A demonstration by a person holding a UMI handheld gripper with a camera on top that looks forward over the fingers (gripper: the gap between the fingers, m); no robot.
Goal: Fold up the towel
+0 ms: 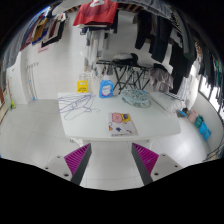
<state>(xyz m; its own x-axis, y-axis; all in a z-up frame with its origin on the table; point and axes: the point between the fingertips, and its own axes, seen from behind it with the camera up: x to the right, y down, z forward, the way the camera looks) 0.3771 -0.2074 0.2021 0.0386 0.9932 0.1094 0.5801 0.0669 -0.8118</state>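
A white towel point(78, 103) with thin dark lines lies flat on the white table point(95, 128), on its left half, well beyond my fingers. My gripper point(112, 150) is open and empty. Its two magenta pads point(78, 158) stand wide apart over the table's near edge. Nothing is between the fingers.
A colourful booklet point(121, 123) lies near the table's front middle. A blue packet point(107, 90), a yellow item point(83, 87) and a clear wire-like bowl point(136, 98) stand at the table's far side. A black stand point(125, 72) and hanging clothes point(95, 12) are behind.
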